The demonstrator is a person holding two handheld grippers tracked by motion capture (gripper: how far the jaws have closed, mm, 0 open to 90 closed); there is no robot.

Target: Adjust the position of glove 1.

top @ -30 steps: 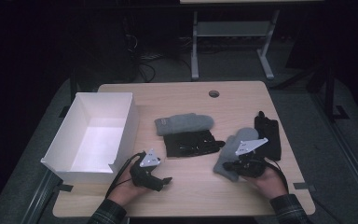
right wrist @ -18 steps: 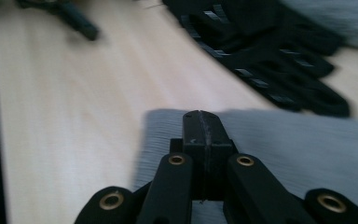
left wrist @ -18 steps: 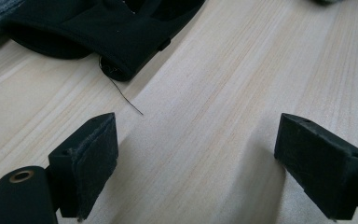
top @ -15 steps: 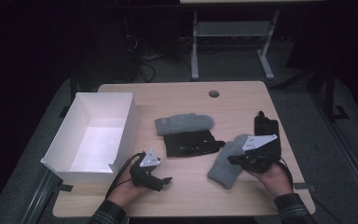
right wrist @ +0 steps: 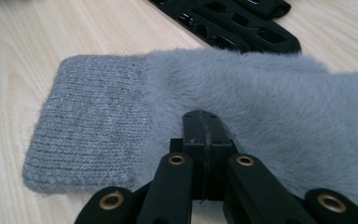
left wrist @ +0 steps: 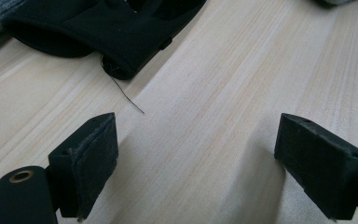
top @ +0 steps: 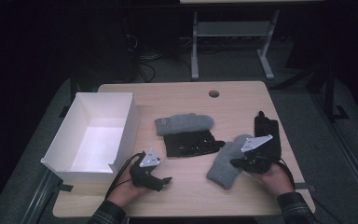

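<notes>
Grey fuzz sits pinched under the right tool (right wrist: 204,135), whose jaws are clenched flat together on the pile of the grey mitten (top: 227,161), close to where the fleece meets its ribbed cuff (right wrist: 91,121). That mitten lies on the worktop (top: 186,95) near the front right, with bare wood ahead of its cuff toward the near edge and the person's right hand (top: 272,177) just behind the tool. Beside it on the right lies a black glove (top: 266,130), close to the worktop's right edge; to its left a second black glove (top: 191,143) and, touching that one's far side, another grey mitten (top: 184,123). The left tool (left wrist: 196,154) hovers released, jaws wide apart over bare wood, with open room all around it and the white box (top: 126,112) to its left. Compared with a second ago, the held mitten has swung and shifted slightly toward the front edge; the left tool has stayed put. The mitten's long axis now runs diagonally, cuff toward the near left, rounded tip toward the far right.
</notes>
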